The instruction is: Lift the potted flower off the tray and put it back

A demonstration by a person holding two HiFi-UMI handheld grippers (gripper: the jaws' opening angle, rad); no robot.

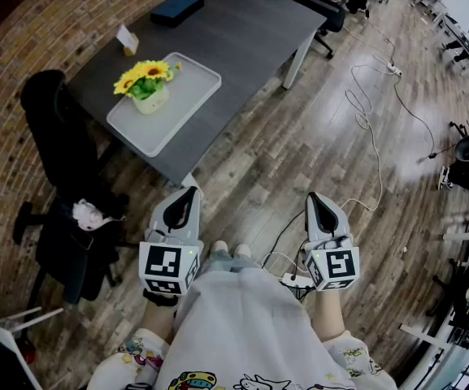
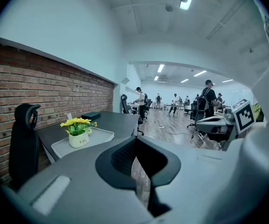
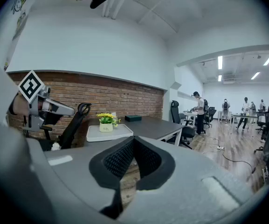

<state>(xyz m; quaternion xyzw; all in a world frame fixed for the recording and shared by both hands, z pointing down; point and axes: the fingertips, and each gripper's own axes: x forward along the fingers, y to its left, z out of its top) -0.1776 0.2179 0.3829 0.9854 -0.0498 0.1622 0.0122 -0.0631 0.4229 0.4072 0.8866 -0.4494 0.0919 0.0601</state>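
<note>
**Tools at rest before the approach.** Both tools are held low in front of the person, well apart from the worktop (image 1: 242,31). The jaws of the left tool (image 1: 187,193) are closed together on nothing, and those of the right tool (image 1: 316,196) are likewise closed and empty. The potted flower (image 1: 146,84) stands upright on the tray (image 1: 192,94), close to the tray's edge on the side of the brick wall (image 1: 6,71). The lift is judged not yet begun.

**Hazards.**
- The pot cannot be gripped unless the jaws are parted before it is reached; if it is met with closed jaws it may be pushed over or off the tray.
- A grip taken too high may crush the blooms, because they overhang the pot's rim.
- The rounded pot may slip from a light grip, or be set down tilted on the tray's raised rim.
- The tray looks light, so it may be dragged across the worktop along with the pot.
- The approach may be hindered by the office chair (image 1: 51,128) beside the worktop, and the cables (image 1: 372,112) strewn on the floor may be caught underfoot.

**Materials and shapes.**
- The pot is small, pale, rounded and smooth-looking, and is judged to be glazed.
- The flowers are yellow with green leaves.
- The tray is pale and rectangular, with rounded corners and a low lip.
- The worktop is dark and matt, and the floor is laid in wood planks.
- Dark ribbed pads are set inside the pale grey shells of the tools.
</note>
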